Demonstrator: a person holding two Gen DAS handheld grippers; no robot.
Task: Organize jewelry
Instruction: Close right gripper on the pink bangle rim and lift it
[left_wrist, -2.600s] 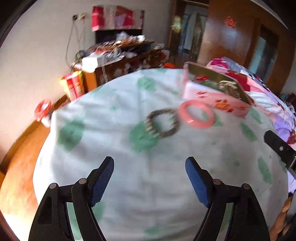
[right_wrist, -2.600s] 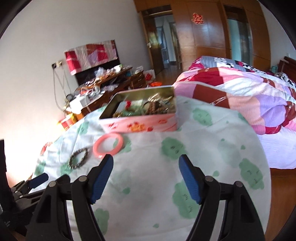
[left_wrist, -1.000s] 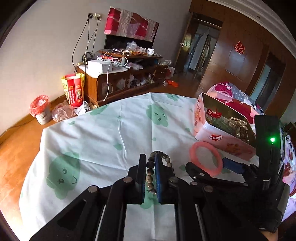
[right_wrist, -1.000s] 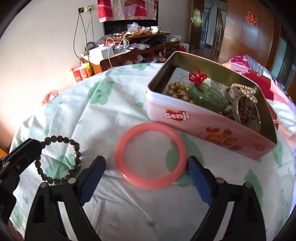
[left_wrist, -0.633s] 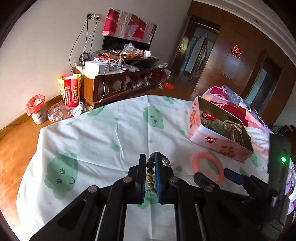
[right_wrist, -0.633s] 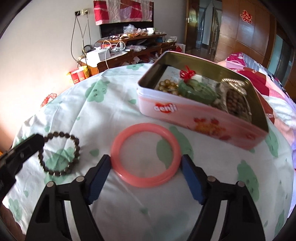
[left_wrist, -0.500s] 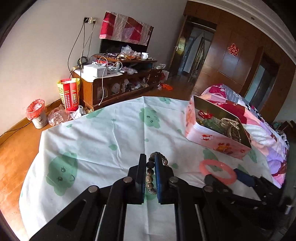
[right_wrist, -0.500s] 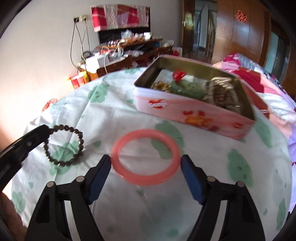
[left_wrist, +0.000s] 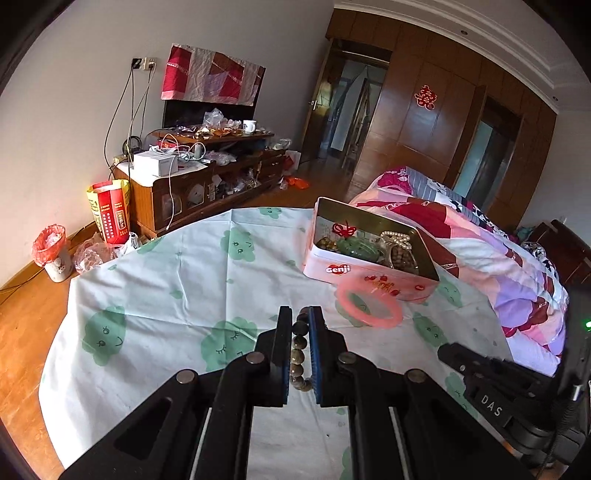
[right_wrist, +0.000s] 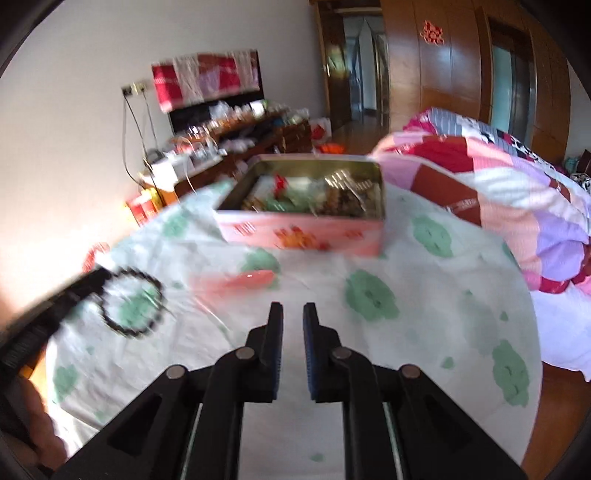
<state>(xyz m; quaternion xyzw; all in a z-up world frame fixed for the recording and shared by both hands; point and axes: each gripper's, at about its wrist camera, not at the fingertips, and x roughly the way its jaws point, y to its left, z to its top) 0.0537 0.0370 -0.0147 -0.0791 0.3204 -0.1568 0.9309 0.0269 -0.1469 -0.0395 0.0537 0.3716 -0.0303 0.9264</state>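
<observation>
The bench (left_wrist: 147, 295) fills most of both views, draped in a white cloth printed with green cloud faces. A bed (left_wrist: 480, 251) under a patchwork quilt of pink, red and purple stands just beyond its far right edge.

The pink tin (left_wrist: 343, 269) stands on the cloth ahead of both your claws, well apart from each. It is rectangular, open-topped, metal inside, with "Genji" on its side. A jumble of jewellery lies in it: a green piece with a red knot, pearls and brown beads.

The pink bangle (left_wrist: 373, 322) lies flat on the cloth just in front of the tin, on your side of it. It is a plain, smooth, closed ring. From your right wrist it is a blurred pink streak, ahead and slightly left of the fingertips and not between them.

Your right claw (right_wrist: 293, 310) has just been closing. Its blue pads now stand narrow with only a slim gap, and nothing is between them.

Your left claw (left_wrist: 299, 314) is clamped on the beaded bracelet (left_wrist: 298, 347). Its round brown-olive beads run in a line between the pads. The loop sticks out past the tips, over the cloth.
</observation>
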